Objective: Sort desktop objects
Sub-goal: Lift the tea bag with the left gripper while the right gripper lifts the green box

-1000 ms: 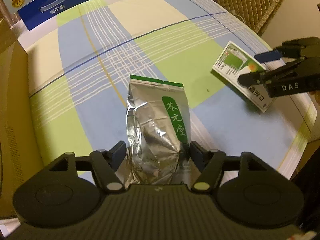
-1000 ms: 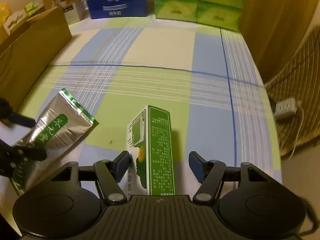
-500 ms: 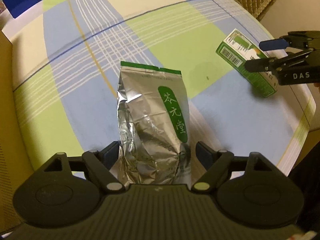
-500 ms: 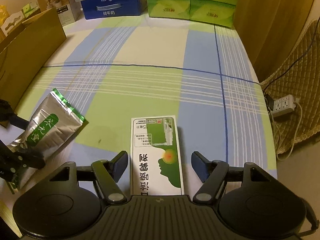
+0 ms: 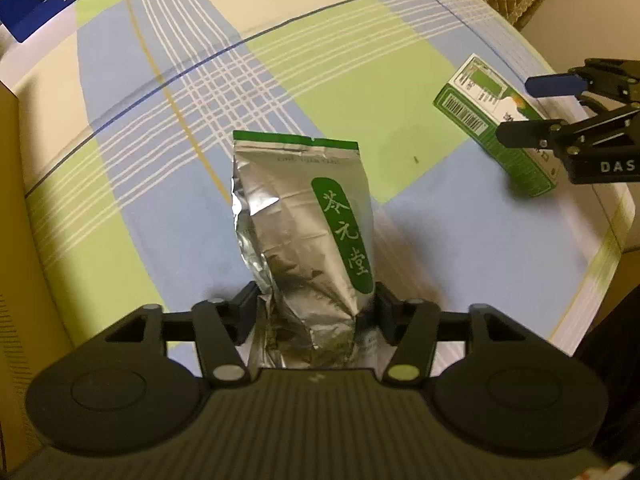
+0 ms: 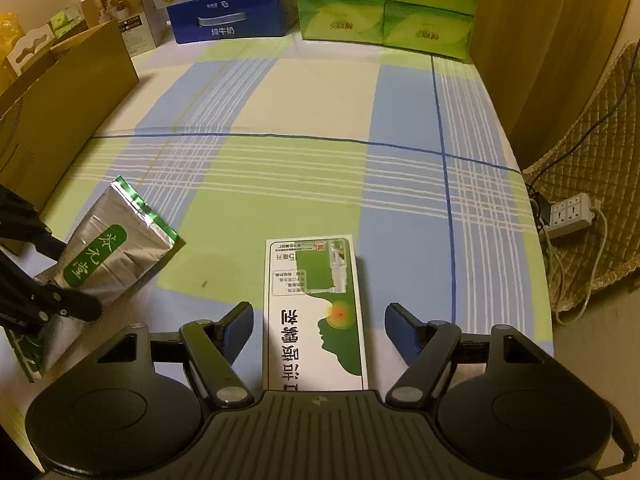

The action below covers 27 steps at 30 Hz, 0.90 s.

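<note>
Between the left gripper fingers sits the silver foil tea pouch, lower end in the jaws, both pads pressed on its sides, foil creased there; jaws have just been closing and are clamped on the pouch. Pouch lies on the checked tabletop, green-edged top seal pointing away from the gripper. Crinkled silver foil, green oval label with white Chinese characters down its right side.

Right gripper: jaws spread wide, a gap each side of the white-and-green box, pads not touching it. Box lies flat on the tabletop, long axis running along the gripper's line, near end hidden under the gripper body. Printed face up: white ground, green head profile with a red-orange spot, black characters upside down to this view, product picture at the far end. In the left wrist view the same box shows a green side with a barcode.

Pouch is left of the box, well apart. Past them bare blue, green and cream cloth. Left edge: brown cardboard box. Far edge: blue milk carton, stacked green tissue packs. Off the right side a power strip on the floor.
</note>
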{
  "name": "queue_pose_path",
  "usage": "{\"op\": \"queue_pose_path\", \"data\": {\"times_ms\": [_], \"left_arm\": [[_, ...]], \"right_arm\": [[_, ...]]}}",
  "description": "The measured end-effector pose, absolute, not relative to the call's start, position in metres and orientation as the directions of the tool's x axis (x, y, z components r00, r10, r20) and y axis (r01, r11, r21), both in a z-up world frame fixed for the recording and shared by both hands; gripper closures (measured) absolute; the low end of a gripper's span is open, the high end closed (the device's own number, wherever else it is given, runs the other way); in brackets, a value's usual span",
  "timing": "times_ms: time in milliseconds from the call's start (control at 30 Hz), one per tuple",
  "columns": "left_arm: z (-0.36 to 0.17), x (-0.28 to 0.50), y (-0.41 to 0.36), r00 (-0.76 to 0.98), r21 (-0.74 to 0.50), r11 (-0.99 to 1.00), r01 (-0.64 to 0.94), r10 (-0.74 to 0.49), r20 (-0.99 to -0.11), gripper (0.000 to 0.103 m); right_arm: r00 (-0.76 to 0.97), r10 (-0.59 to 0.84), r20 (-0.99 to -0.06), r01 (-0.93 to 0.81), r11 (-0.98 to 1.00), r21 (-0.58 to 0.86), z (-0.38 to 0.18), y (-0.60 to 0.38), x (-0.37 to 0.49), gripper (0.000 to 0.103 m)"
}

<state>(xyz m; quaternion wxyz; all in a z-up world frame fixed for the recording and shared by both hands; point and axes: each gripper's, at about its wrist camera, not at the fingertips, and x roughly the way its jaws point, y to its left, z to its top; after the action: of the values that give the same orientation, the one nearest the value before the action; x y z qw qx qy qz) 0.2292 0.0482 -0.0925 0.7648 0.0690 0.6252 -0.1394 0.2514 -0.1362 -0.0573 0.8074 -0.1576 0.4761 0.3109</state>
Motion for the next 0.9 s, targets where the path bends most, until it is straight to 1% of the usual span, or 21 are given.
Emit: {"op": "queue_pose_path", "data": {"times_ms": [33, 200, 333, 533, 667, 833, 900], "left_arm": [[-0.094, 0.229, 0.047, 0.182, -0.058, 0.951, 0.303, -0.118, -0.976, 0.038], [-0.098, 0.226, 0.038, 0.203, -0.009, 0.943, 0.332, -0.081, -0.976, 0.032], [-0.099, 0.228, 0.037, 0.201, -0.009, 0.944, 0.330, -0.079, -0.976, 0.031], [-0.098, 0.227, 0.037, 0.204, -0.007, 0.943, 0.333, -0.079, -0.976, 0.031], [-0.098, 0.227, 0.039, 0.205, -0.017, 0.945, 0.328, -0.089, -0.975, 0.031], [-0.101, 0.226, 0.040, 0.208, -0.004, 0.944, 0.329, -0.077, -0.975, 0.020], [-0.101, 0.224, 0.040, 0.214, -0.008, 0.946, 0.325, -0.082, -0.973, 0.019]], "right_arm": [[0.353, 0.351, -0.867, -0.653, 0.756, 0.041, -0.057, -0.136, 0.252, 0.033], [0.344, 0.342, -0.875, -0.662, 0.749, 0.033, -0.061, -0.137, 0.252, 0.030], [0.332, 0.321, -0.887, -0.685, 0.729, 0.007, -0.066, -0.131, 0.248, 0.026], [0.337, 0.294, -0.894, -0.689, 0.725, -0.021, -0.071, -0.124, 0.247, 0.025], [0.330, 0.292, -0.898, -0.686, 0.727, -0.015, -0.072, -0.124, 0.248, 0.026], [0.327, 0.298, -0.897, -0.683, 0.731, -0.007, -0.073, -0.124, 0.248, 0.026], [0.324, 0.299, -0.898, -0.684, 0.730, -0.004, -0.074, -0.125, 0.248, 0.026]]}}
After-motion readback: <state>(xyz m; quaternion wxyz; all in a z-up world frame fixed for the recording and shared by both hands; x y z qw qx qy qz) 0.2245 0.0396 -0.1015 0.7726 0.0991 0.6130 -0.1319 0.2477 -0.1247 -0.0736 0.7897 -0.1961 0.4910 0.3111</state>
